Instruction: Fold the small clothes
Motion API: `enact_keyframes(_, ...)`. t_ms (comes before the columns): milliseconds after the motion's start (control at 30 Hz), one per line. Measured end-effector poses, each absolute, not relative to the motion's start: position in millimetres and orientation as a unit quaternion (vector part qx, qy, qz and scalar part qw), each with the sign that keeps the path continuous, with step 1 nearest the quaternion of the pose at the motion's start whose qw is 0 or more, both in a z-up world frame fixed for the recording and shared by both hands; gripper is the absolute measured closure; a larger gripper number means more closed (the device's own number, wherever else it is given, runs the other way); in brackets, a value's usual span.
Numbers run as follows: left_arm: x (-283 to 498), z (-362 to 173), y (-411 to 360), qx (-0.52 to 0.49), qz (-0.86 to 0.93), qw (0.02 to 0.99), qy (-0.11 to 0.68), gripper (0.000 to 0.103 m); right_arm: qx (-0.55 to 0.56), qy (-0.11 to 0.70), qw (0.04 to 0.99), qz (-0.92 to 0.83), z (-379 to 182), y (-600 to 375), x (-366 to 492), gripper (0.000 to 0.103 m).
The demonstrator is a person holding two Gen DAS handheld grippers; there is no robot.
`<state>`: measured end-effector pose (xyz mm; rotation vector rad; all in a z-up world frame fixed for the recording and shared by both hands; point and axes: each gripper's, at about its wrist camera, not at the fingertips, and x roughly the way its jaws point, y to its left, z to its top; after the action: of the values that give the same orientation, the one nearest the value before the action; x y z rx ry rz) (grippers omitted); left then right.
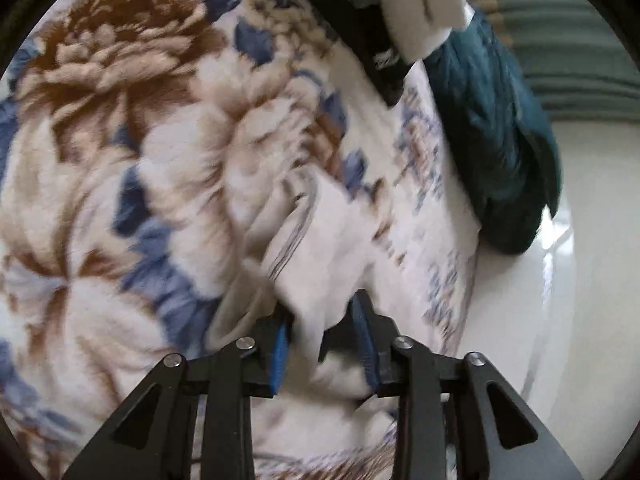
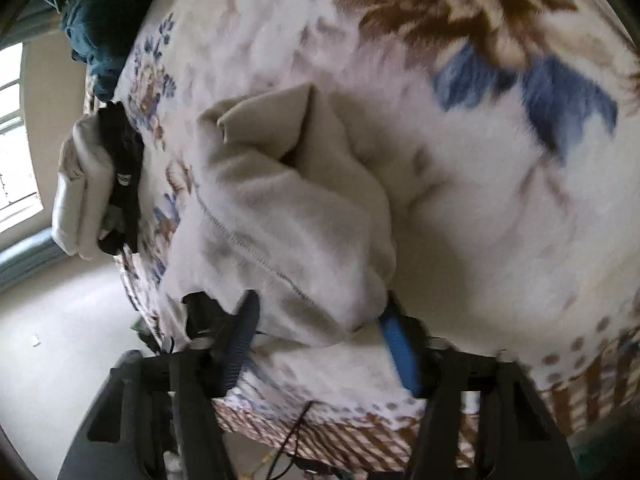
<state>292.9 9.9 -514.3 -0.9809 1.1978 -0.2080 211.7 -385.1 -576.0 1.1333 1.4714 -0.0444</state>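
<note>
A floral blanket [image 2: 460, 184] is covering the surface — a cream garment [image 2: 288, 216], folded clothes [image 2: 80, 188] and teal fabric [image 1: 492, 120] are lying on it.

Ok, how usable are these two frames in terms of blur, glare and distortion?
Left wrist view: motion blur smears the floral blanket and the white garment; glare streaks the glossy floor. Right wrist view: blur again, heaviest on the blanket; the window is blown out. Both show strong fisheye curvature and dark corners.
</note>
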Motion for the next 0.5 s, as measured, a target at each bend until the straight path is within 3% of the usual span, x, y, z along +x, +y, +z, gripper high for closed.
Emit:
enact_keyframes(67, 295.2, -508.0, 1.2, -0.425, -0.084, 0.73, 0.529, 0.101, 0.487, 0.623, 0.612, -0.028, -567.9, -385.4, 213.4, 0.098)
enact_keyframes(267, 270.0, -493.5, -17.6, -0.359, -0.083, 0.746, 0.554, 0.101, 0.444, 0.609, 0.656, -0.041, -529.3, -403.5, 212.9, 0.098)
enact_keyframes(500, 237.0, -522.3, -13.0, -0.302, -0.07, 0.719, 0.622, 0.101, 0.398, 0.637, 0.657, -0.069, -526.1, -426.1, 200.6, 0.098)
